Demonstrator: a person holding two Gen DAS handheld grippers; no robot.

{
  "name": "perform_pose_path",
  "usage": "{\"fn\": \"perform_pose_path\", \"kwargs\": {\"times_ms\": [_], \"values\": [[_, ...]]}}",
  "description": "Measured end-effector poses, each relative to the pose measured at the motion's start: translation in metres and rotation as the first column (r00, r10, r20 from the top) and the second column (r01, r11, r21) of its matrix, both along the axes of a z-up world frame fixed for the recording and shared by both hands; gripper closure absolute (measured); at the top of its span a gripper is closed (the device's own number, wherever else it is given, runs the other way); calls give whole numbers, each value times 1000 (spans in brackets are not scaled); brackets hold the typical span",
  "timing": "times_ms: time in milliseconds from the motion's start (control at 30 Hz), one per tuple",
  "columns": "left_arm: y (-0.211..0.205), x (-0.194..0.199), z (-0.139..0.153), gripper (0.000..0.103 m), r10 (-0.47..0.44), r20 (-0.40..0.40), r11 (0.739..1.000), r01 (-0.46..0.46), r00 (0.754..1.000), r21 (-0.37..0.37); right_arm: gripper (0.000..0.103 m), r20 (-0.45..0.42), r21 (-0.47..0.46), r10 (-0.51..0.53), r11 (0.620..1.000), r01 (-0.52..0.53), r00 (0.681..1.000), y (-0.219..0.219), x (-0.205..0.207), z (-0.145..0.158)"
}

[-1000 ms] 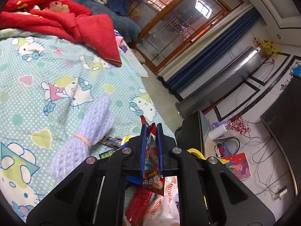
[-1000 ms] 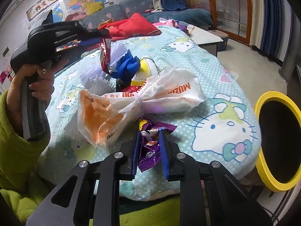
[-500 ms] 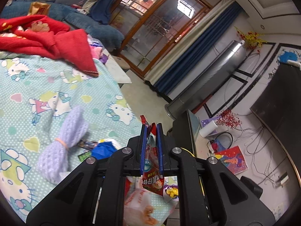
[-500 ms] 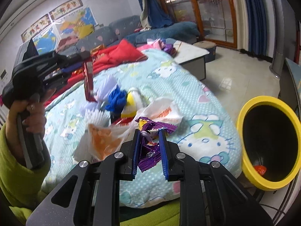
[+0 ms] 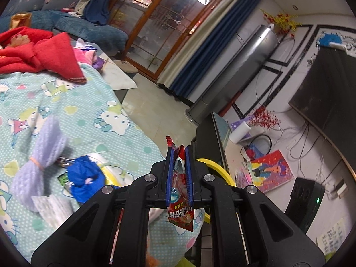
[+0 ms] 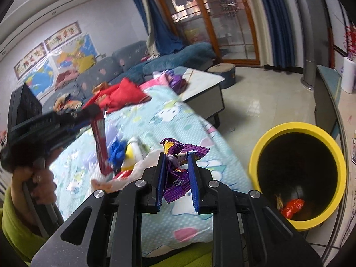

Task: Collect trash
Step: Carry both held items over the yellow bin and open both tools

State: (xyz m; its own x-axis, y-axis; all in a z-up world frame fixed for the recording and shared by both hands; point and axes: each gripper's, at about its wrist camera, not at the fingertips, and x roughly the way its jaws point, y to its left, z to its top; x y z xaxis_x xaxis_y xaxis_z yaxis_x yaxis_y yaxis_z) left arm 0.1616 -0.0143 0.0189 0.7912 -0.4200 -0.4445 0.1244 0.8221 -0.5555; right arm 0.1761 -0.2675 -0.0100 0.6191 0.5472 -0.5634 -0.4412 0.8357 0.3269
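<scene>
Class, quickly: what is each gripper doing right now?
Left gripper: shut on the red wrapper.
Right gripper: shut on the purple wrapper.

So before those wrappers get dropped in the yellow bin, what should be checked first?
1. Left gripper shut on the red wrapper: ok.
2. Right gripper shut on the purple wrapper: ok.
3. Yellow bin open, room inside: ok.
4. Right gripper over the bin mouth: not ok, it is beside it.
5. Left gripper over the bin: cannot tell.
</scene>
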Motion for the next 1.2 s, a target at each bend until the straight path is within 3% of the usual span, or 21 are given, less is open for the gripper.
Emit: {"fn": "perform_pose_path", "kwargs": {"times_ms": [333, 400, 667, 1000, 1200], "values": [[-39, 10, 0, 97, -73, 8, 996, 73, 997, 54, 84, 19, 44, -110, 993, 109, 994, -35, 15, 5], [-46, 13, 0, 97, -88, 8, 994, 88, 996, 61, 102, 19, 53, -128, 990, 127, 992, -41, 16, 5], [-81, 28, -8, 97, -146, 3, 984, 145, 989, 103, 102, 22, 3, -227, 974, 227, 974, -63, 28, -9], [-152, 58, -28, 97, -247, -40, 954, 250, 968, 167, 102, -113, 12, -399, 915, 402, 910, -128, 48, -53], [-189, 74, -45, 96, -293, -72, 930, 302, 953, 210, 102, -166, 26, -436, 895, 446, 884, -148, 51, -67]]}}
